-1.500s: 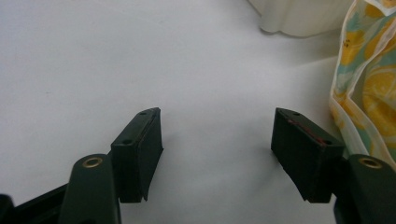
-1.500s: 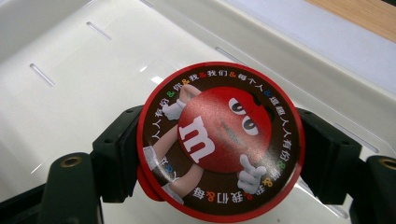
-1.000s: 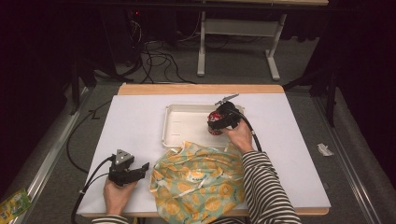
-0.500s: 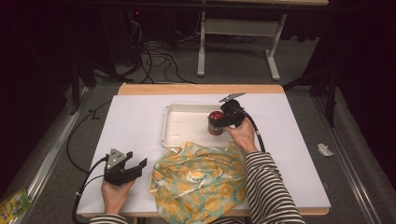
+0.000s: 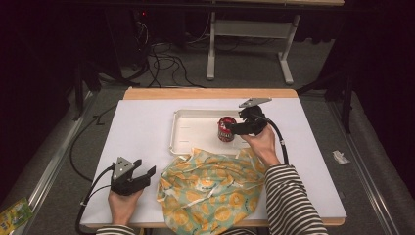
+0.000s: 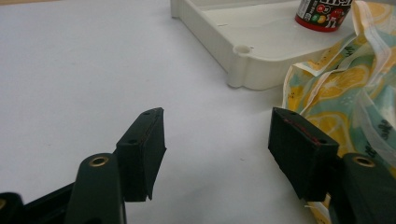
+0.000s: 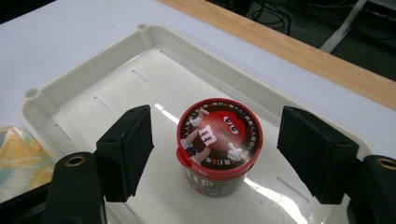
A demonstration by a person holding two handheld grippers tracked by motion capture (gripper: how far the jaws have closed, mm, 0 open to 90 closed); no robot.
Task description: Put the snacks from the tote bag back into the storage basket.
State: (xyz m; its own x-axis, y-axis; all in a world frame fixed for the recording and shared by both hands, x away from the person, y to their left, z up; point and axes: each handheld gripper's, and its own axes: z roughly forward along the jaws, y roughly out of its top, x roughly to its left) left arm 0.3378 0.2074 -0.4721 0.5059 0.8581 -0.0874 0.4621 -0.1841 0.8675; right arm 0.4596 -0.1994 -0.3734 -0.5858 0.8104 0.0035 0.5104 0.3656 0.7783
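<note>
**High view: candy tub standing in tray, right jaws spread either side of it**

Right gripper view is showing a short round candy tub (image 7: 219, 147) with a glossy red printed lid and dark sides, standing upright in the white moulded plastic tray (image 7: 84, 88); its axis is running vertically, lid facing up. The tray is smooth, shallow and rectangular, with rounded corners and slotted marks in the floor. The right gripper (image 7: 212, 151) is hovering over the tub, its black matte block pads spread wide and clear of the lid on both sides.

The left gripper (image 6: 217, 151) is resting low over the bare white table (image 6: 70, 70), jaws wide apart with nothing between them, having just been closing slightly. A crinkled thin bag (image 5: 210, 188), pale green with orange citrus print, is lying against the tray's near edge.
</note>
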